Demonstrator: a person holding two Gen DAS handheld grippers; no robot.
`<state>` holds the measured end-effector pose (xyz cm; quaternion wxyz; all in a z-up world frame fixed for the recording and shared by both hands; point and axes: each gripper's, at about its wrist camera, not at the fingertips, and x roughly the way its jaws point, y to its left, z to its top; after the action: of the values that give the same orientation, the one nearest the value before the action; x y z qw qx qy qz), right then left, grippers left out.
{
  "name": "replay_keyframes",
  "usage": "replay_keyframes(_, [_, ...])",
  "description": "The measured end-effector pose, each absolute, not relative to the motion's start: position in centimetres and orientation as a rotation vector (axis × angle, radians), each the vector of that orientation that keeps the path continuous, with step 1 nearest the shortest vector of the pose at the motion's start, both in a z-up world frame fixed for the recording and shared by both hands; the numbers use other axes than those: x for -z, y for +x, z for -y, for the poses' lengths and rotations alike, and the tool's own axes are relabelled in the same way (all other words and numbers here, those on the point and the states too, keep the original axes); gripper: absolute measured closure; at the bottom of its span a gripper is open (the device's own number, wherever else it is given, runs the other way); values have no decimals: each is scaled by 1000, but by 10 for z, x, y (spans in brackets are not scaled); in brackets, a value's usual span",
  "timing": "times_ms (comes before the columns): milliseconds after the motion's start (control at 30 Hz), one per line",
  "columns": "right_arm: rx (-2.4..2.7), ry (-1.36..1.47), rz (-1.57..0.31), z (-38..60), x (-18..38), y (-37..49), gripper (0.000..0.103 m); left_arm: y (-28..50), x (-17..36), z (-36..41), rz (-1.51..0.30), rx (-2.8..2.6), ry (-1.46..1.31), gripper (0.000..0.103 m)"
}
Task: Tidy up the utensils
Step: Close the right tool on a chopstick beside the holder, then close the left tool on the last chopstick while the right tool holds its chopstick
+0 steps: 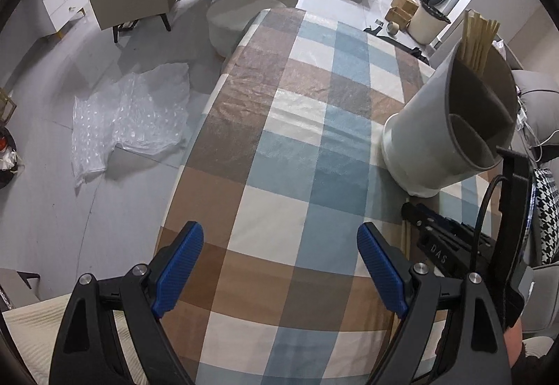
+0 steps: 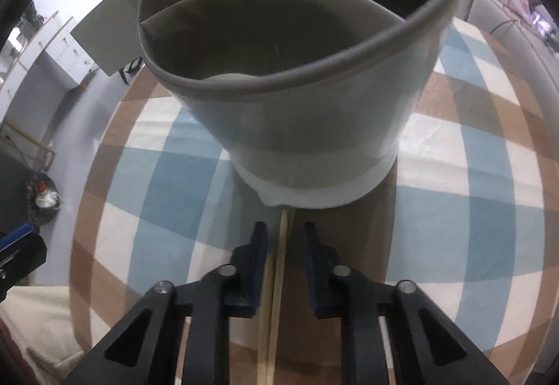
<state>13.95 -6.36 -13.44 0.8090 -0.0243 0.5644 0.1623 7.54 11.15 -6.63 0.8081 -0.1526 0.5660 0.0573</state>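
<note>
The right tongs (image 2: 285, 245) point down at the checked bench (image 2: 454, 210). Two wooden chopsticks (image 2: 279, 266) lie between the blue pads (image 2: 256, 266). The pads are close together, but a gap shows, so I cannot tell if they pinch the sticks. The left tongs (image 1: 279, 245) are spread wide with nothing in them. Just past the sticks stands a white holder (image 2: 314, 126). More chopsticks (image 1: 477, 42) stick up from its back part.

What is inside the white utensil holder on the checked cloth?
The white utensil holder has divided compartments. Wooden chopsticks stand in the far one, tips above the rim. The near compartment shows only bare grey wall; its bottom is hidden in both views.
</note>
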Motion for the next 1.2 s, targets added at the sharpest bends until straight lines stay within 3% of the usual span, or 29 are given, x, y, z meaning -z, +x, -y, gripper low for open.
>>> replay_keyframes(67, [-351,-52,-1205,63,135,138,99,75,68,-112,-1214,-123,-322,16])
replay_keyframes(267, [-350,-25,-1192,73,131,130,100,77,70,-104,-1224,-126,-289,16])
replay_keyframes(833, [-286,400,-1152,211,80,98,100,82,92,-36,-1376,36,-270,17])
replay_keyframes(1200, [-244,526,-1120,238,59,66,100,85,103,-20,-1385,23,-296,17])
